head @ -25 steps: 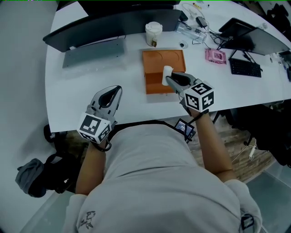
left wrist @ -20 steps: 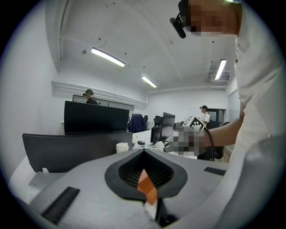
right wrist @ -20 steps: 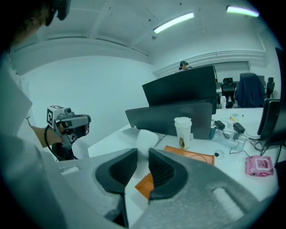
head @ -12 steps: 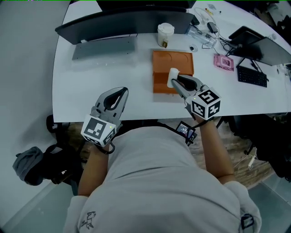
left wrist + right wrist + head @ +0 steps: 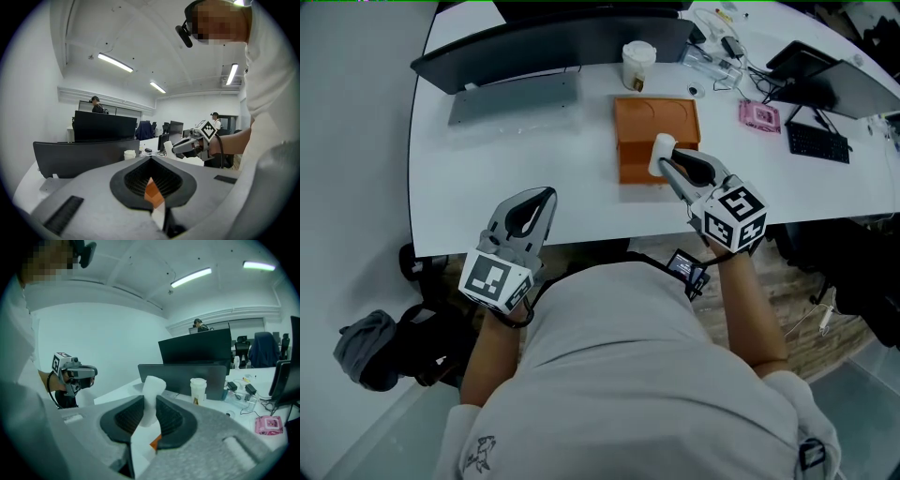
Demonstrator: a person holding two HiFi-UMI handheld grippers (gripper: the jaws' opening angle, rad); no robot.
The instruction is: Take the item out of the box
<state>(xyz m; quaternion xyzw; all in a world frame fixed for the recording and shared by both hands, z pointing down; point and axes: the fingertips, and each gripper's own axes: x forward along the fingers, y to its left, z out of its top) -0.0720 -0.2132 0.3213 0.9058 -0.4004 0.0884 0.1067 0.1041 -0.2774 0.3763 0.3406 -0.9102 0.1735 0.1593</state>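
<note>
An open orange box (image 5: 656, 127) lies on the white table (image 5: 487, 178). My right gripper (image 5: 667, 161) is shut on a white foam-like cylinder (image 5: 661, 155), held just above the box's near edge. In the right gripper view the white cylinder (image 5: 151, 399) stands upright between the dark pads of the gripper (image 5: 150, 414), its top poking above them. My left gripper (image 5: 538, 199) hangs over the table's near edge to the left, shut with nothing in it. In the left gripper view the left gripper's (image 5: 150, 161) tips meet, and the right gripper (image 5: 187, 146) shows beyond them with the cylinder (image 5: 168, 147).
Behind the box stand a paper cup (image 5: 638, 64), a dark monitor (image 5: 553, 45) and a grey slab (image 5: 516, 97). To the right lie a pink object (image 5: 759, 114), a black keyboard (image 5: 816, 142), cables and another screen (image 5: 830, 80). People stand far off in the room.
The right gripper has risen with the white cylinder still in its jaws. The left gripper has shifted a little and risen, staying shut and empty.
</note>
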